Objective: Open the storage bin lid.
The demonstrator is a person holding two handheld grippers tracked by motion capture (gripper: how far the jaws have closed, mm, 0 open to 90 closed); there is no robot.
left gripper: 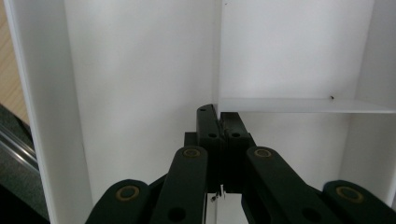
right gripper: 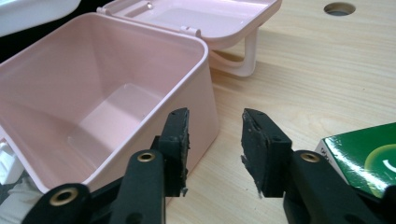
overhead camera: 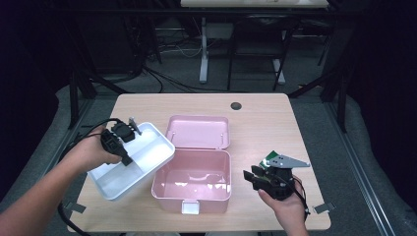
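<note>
Left gripper (overhead camera: pixel 127 158) has its jaws pressed together on the thin inner divider of the white tray (overhead camera: pixel 155 140); the left gripper view shows the jaw tips pinching that divider (left gripper: pixel 299 105) at its end, where it meets a cross wall. The tray hangs tilted off the table's (overhead camera: pixel 260 118) left side, its right corner just over the left rim of the open pink box (overhead camera: pixel 162 189). The box sits mid-table, empty, with its lid (overhead camera: pixel 197 132) thrown back flat behind it. Right gripper (overhead camera: pixel 252 177) sits by the box's right wall, jaws spread with nothing between them; a green carton (right gripper: pixel 362 154) lies just beside it on the wood. Judgement on handling: the tray looks like thin moulded plastic, so light and fairly stiff, but smooth and glossy, likely to slip or pivot in a one-point pinch. The divider is a narrow grip and the tray's mass sits off to one side, so it may swing. A hold close to the wall junction, as now, should flex least. Lowering into the box will need the tray levelled and squared to the opening, since the fit looks close.
</note>
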